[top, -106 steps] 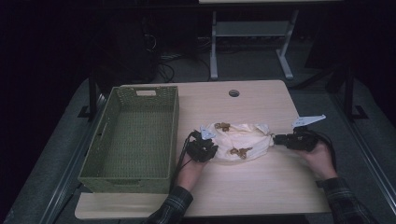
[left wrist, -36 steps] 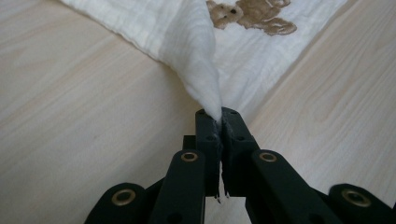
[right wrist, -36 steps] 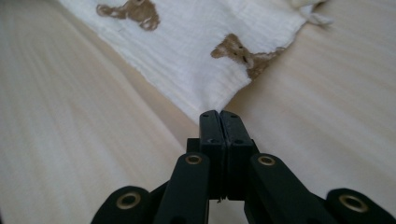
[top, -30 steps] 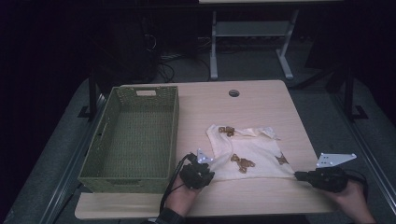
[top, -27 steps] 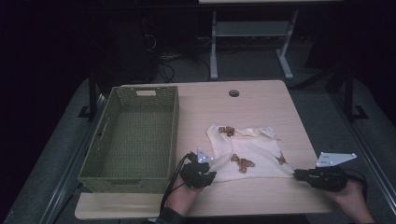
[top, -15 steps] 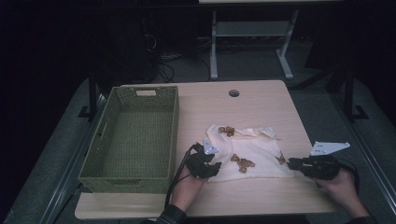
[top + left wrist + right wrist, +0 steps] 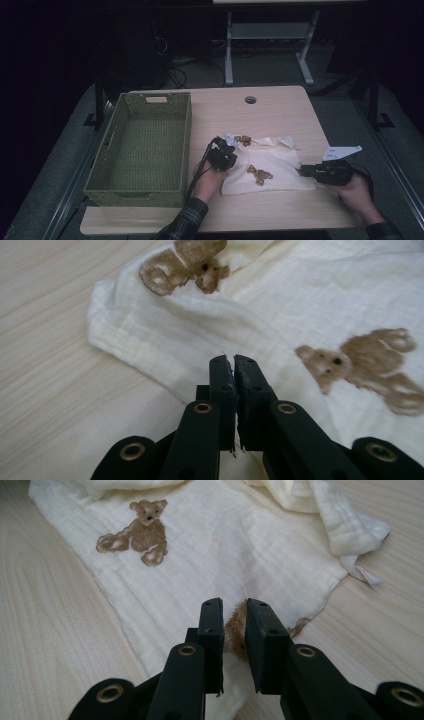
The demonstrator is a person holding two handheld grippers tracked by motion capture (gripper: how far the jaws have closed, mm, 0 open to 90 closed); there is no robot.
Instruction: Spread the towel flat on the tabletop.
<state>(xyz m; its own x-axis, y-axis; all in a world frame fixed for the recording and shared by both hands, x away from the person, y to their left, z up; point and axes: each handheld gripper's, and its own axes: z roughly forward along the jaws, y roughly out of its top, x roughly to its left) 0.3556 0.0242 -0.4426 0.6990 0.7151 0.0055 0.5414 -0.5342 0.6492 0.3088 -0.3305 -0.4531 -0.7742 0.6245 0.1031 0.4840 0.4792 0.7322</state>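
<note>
A: Left hand-held gripper [image 7: 234, 362]?
B: Just clamped together at cloth's [image 7: 280, 165] left edge; pinch unclear.
A: Right hand-held gripper [image 7: 234, 607]?
B: Just eased apart, slightly spread; near-right corner between jaws, unpressed.
A: Cloth?
B: On desk [image 7: 280, 110], long axis left-right, between both.

The black two-jaw left claw [image 7: 234, 371] has flat matte jaws on hinged bars with brass-ringed pivot holes, and a black cable trails from it. The black right claw [image 7: 234, 615] is built alike and carries a grey three-cornered plate. Both of the person's sleeves are dark plaid.
</note>
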